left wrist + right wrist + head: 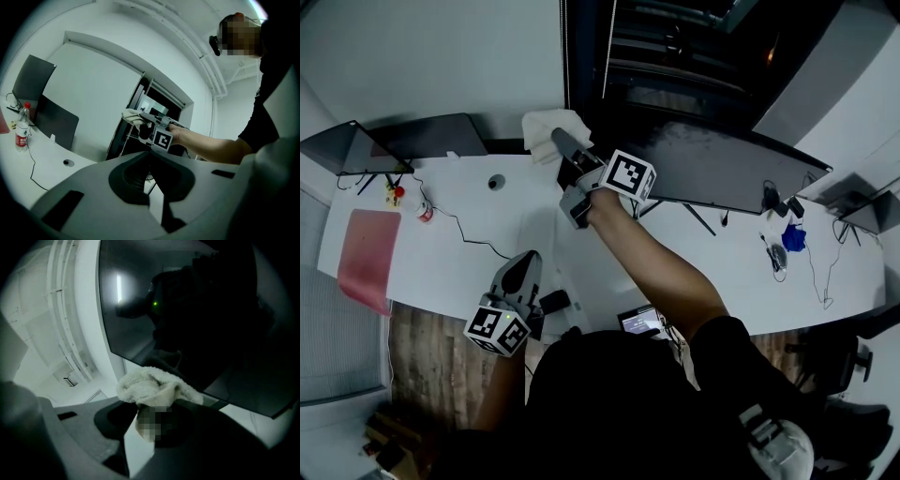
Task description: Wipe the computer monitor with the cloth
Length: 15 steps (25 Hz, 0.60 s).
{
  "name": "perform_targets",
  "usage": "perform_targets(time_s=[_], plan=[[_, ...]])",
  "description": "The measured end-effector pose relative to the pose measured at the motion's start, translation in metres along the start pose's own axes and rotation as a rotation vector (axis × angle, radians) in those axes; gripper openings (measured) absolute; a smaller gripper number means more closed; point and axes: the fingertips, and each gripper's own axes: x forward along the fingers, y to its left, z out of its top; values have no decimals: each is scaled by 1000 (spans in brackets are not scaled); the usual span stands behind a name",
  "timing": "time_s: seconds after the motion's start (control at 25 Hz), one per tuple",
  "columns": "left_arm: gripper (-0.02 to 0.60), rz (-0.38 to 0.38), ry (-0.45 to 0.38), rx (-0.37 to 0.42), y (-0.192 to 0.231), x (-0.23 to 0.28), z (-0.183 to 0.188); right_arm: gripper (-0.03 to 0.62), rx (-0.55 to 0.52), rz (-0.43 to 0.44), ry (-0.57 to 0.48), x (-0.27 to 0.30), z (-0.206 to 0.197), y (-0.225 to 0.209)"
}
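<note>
A white cloth (553, 125) is bunched in my right gripper (561, 141), which is shut on it. The gripper holds the cloth up at the top left corner of the dark computer monitor (722, 171) at the back of the white desk (469, 234). In the right gripper view the cloth (152, 386) hangs out of the jaws, right in front of the black screen (187, 319). My left gripper (522, 263) hangs low over the desk's front edge, shut and holding nothing. In its own view the left gripper (149, 153) points toward the cloth (133, 116).
A second monitor (349, 150) and a dark panel (431, 137) stand at the desk's back left. Beside them are a bottle with a red cap (417, 208) and a thin cable (464, 230). A red mat (367, 253) lies at the left end. Cables and a blue item (794, 237) lie at the right.
</note>
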Motion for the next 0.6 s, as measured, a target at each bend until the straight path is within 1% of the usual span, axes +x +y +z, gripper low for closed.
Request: perform_targets(time_s=[0.24,0.4,0.6], plan=[[-5,1,-3,0,-5,-4,1,108,-53,9,2,1,10,17],[-5,-4,-6,-1,-10,-6,0,109,-67,56,1,5,16,37],[-5,1,-11,1,-12,-12,0,108,-148,72,10,7,25,56]])
